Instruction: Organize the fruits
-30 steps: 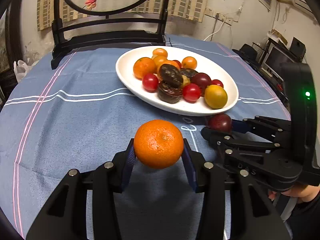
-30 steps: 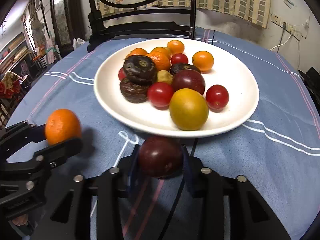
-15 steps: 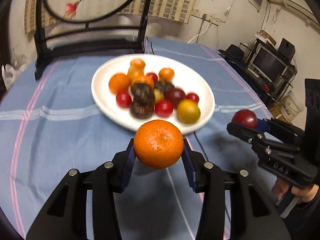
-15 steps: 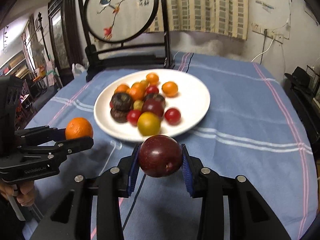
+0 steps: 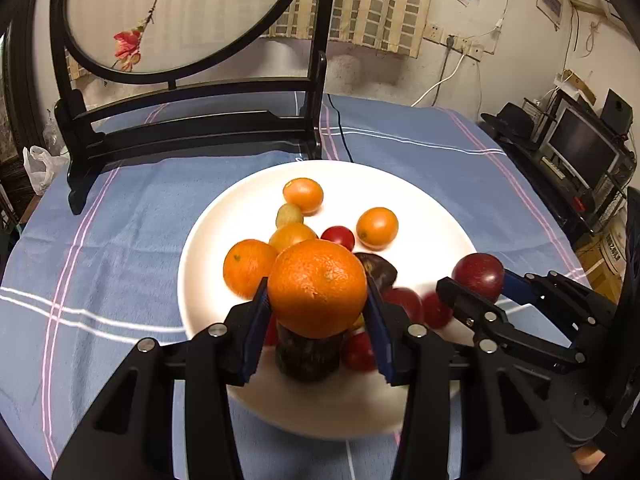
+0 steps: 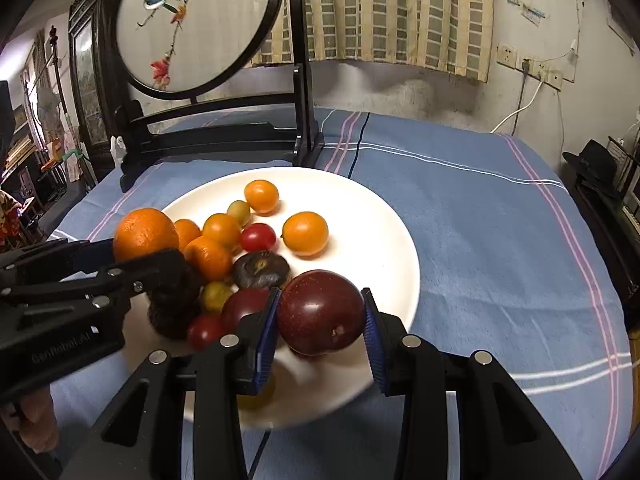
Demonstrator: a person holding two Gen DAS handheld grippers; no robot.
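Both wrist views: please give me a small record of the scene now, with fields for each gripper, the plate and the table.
left gripper: shut on orange, above the plate
right gripper: shut on dark red plum, above the plate's near edge
plate: white, holds small orange, red, yellowish and dark fruits
table: blue striped cloth; round framed picture stand behind plate

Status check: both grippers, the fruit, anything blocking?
Left gripper shut on orange, over white plate. Right gripper shut on plum, over plate's near side. Piled fruit below both; bare plate at right rim.
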